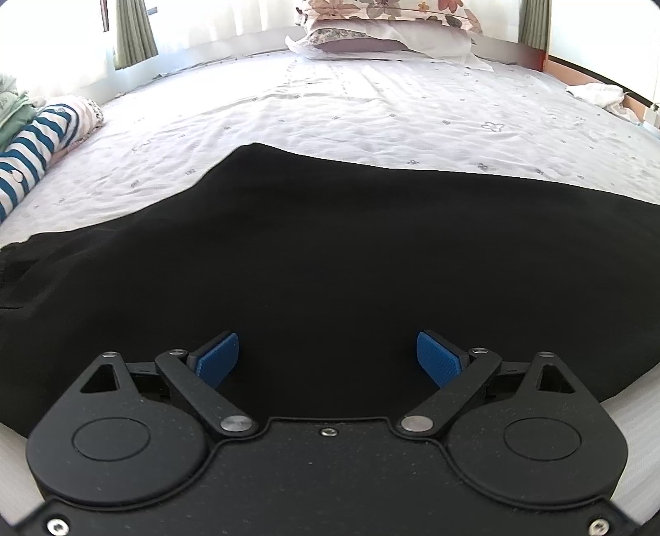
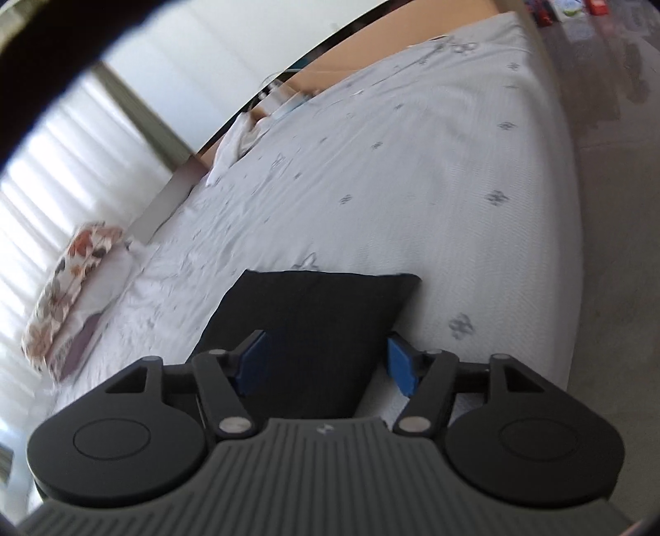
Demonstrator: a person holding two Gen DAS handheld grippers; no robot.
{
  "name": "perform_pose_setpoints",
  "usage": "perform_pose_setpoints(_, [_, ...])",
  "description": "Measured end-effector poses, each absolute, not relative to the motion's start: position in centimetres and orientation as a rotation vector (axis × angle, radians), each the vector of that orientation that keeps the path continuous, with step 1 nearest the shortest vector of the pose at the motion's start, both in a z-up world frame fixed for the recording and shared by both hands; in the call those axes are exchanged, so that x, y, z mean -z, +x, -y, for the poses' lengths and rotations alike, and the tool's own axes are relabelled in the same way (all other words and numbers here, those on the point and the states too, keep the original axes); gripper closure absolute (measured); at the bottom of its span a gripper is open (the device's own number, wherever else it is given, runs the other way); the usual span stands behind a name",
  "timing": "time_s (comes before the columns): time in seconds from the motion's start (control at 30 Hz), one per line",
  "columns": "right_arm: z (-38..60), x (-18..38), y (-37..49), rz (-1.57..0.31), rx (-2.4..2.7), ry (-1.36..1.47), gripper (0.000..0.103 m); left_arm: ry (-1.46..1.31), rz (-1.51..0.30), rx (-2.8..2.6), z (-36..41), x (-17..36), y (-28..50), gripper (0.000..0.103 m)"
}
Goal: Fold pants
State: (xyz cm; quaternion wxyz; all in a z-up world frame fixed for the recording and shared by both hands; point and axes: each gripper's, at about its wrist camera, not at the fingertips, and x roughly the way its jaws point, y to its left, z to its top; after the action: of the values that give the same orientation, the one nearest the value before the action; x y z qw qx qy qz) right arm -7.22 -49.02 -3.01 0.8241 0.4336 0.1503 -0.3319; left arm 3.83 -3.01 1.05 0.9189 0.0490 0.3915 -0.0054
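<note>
1. Black pants (image 1: 330, 255): matte, soft, smooth-woven cloth, spread flat across the near part of the bed. Far edge runs as a long gentle ridge; the left end gathers into a few folds.
2. My left claw (image 1: 328, 358): released, blue pads (image 1: 218, 358) set wide apart, nothing between them. The pads carry a fine cross-hatched grain; the arms are matte black plastic with round metal pivots. It hangs low over the pants; I cannot tell whether it touches them.
3. My right claw (image 2: 326, 363): also released, blue pads parted, poised over a squared-off end of the pants (image 2: 313, 321) with two crisp corners. The body behind it is ribbed grey.
4. Bedsheet (image 1: 371, 115): white, lightly crinkled, dotted with small grey flower prints.
5. Pillows (image 1: 387, 37) at the far end: a plain white one under a floral one in orange and brown.
6. Striped bolster (image 1: 37, 144) at the left edge: blue and white bands, rounded.
7. Curtains (image 1: 132, 33): ribbed green beside bright sheer white.
8. White crumpled cloth (image 1: 594, 92) at the bed's far right edge.
</note>
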Motion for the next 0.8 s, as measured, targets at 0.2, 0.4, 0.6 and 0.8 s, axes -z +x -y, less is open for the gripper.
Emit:
perform_pose_setpoints(0.2, [49.3,2.9,-5.8,-0.349,0.656,0.866,0.022,0.075,-0.803,-0.054,1.0,-1.4,3.5,0.01])
perform_pose_setpoints(0.4, [49.2,2.8,-6.0,-0.328,0.658,0.883,0.023,0.058,-0.726,-0.222,-3.6,-3.2,2.5,0.012])
perform_pose_setpoints(0.6, [48.8,2.7,-6.3,-0.328,0.661,0.885,0.023,-0.122,-0.681,-0.403,-11.7,-4.3,0.7,0.074])
perform_pose_setpoints(0.8, [48.3,2.4,-6.2,-0.347,0.669,0.881,0.023,-0.244,-0.657,-0.591,-19.1,-3.4,-0.6,0.09])
